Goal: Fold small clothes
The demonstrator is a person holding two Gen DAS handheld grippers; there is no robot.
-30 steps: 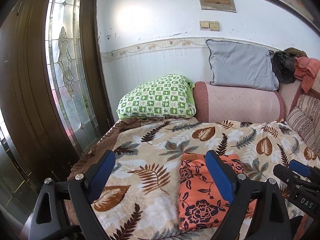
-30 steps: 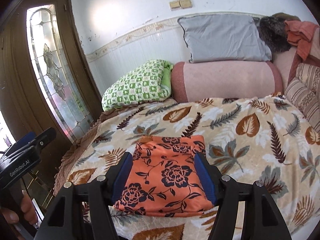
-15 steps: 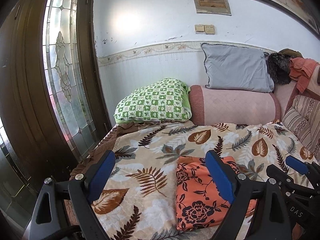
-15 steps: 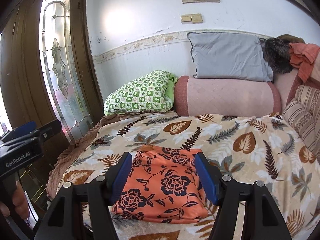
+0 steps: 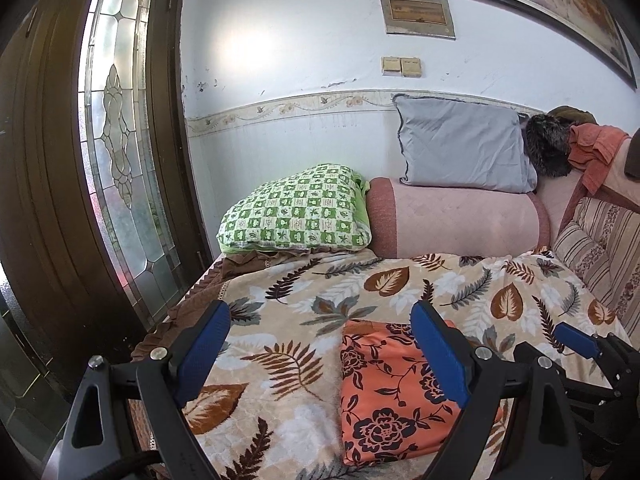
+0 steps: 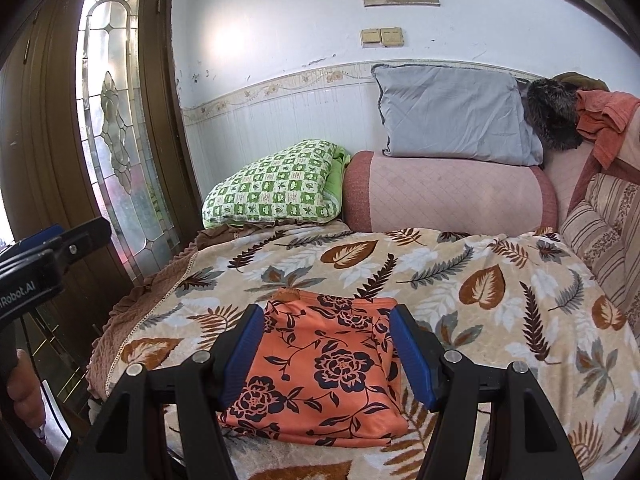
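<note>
Above the folded orange floral cloth on the leaf-patterned blanket, the right gripper hovers level, jaws spread, empty; the left gripper hovers beside it, likewise spread and empty.

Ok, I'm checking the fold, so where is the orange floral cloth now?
The orange floral cloth lies folded on the leaf-print blanket, near its front edge, framed by the open right gripper.
</note>
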